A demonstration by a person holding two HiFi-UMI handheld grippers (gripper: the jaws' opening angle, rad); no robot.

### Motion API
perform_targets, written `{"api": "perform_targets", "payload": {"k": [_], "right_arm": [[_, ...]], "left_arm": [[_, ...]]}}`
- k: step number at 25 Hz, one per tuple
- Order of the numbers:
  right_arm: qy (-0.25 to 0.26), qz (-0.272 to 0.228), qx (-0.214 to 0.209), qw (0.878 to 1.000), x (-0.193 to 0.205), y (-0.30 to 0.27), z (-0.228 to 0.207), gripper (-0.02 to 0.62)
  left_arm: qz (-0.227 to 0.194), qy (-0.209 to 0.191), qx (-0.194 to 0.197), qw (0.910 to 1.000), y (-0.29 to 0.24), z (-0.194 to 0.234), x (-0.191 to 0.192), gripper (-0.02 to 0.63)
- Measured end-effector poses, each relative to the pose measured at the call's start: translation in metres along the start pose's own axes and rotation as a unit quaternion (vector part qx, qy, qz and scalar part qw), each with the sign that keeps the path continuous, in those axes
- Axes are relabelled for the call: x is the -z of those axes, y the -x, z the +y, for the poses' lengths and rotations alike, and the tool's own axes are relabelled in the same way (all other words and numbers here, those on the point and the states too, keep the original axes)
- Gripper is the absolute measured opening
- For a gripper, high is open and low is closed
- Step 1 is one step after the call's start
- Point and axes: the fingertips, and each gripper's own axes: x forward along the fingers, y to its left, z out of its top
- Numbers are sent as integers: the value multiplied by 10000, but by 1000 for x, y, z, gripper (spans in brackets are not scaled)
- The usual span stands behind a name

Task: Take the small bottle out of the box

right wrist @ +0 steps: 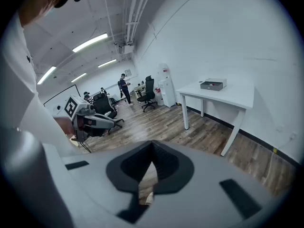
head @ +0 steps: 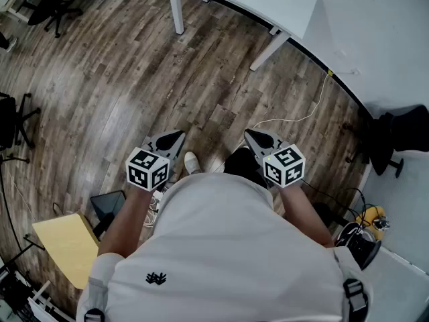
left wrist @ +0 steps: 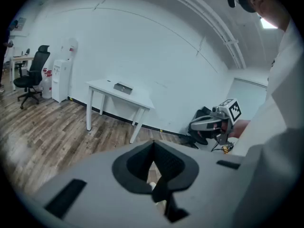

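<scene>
I stand on a wood floor, a few steps from a white table (head: 268,5). A low grey box (left wrist: 122,88) lies on that table and also shows in the right gripper view as the box (right wrist: 212,84). No small bottle shows in any view. My left gripper (head: 177,137) is held in front of my body, jaws shut with nothing in them, and its own view shows the left gripper (left wrist: 153,148) tips meeting. My right gripper (head: 249,134) is level with it, also shut and empty, and the right gripper (right wrist: 152,148) points toward the table.
Black office chairs stand at the far left (head: 53,5) and far right (head: 395,136). A yellow board (head: 64,247) sits by my left leg. A white cable (head: 295,119) and other cables trail on the floor. A water dispenser (left wrist: 61,80) stands against the wall. People stand far off (right wrist: 124,87).
</scene>
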Motion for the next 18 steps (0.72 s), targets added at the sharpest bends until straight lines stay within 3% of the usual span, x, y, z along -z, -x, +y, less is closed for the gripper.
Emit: {"api": "perform_targets", "payload": {"k": [10,18], "right_arm": [[94,144,-108,9998,-16,-35,-32,5],[376,-135,-453,9982,-89,-74,-102,6]], "left_arm": [[-145,45,51,9999,-44,21,-38,6],[-93,-248,-312,9992,-97,54,-121,6]]}}
